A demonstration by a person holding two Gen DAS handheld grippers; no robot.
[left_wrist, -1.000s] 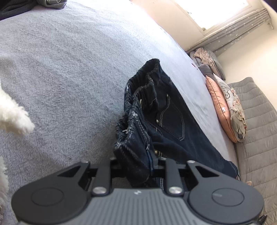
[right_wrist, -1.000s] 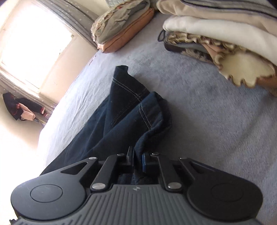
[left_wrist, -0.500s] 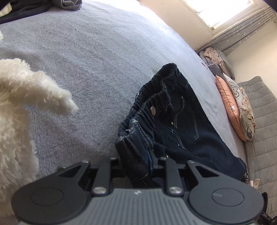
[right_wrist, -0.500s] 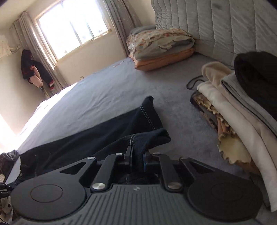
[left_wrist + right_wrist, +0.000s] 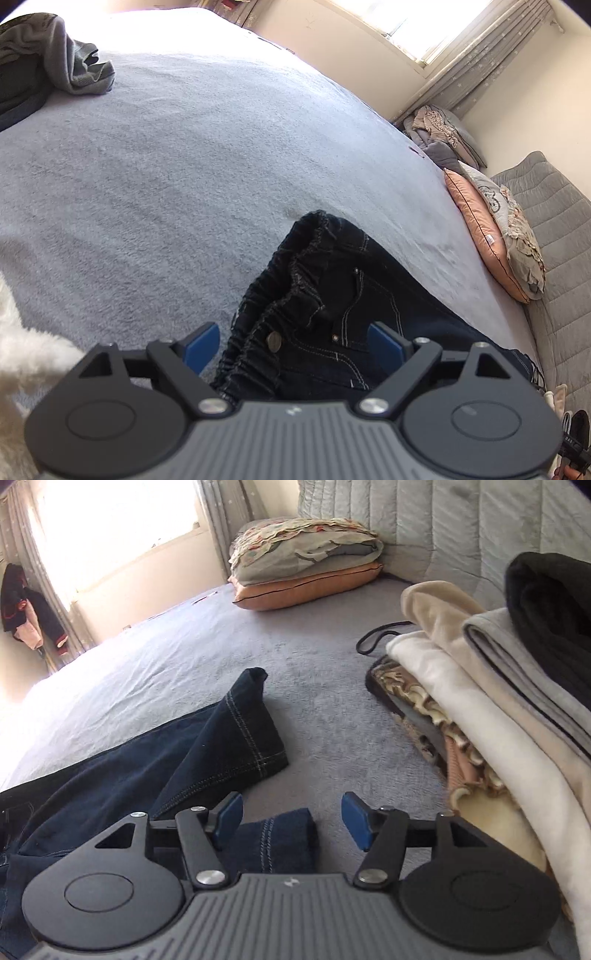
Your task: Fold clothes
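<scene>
Both grips on the jeans [image 5: 332, 295] are released since half a second ago: the jaws of the left gripper [image 5: 291, 341] are now spread wide around the waistband at the near edge, and those of the right gripper [image 5: 291, 819] are spread wide over the leg hems [image 5: 251, 738]. The jeans are laid lengthwise on the bed [image 5: 166, 166], left of the stack of folded clothes [image 5: 480, 701], so a laying-out step is judged complete.

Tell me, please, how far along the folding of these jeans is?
Done: several garments sit folded in a stack on the bed, and the jeans lie there lengthwise. In hand: nothing; the left gripper is open over the waistband, the right gripper open over the leg hems. Left: the jeans are not yet folded short, and grey clothes wait unfolded.
</scene>
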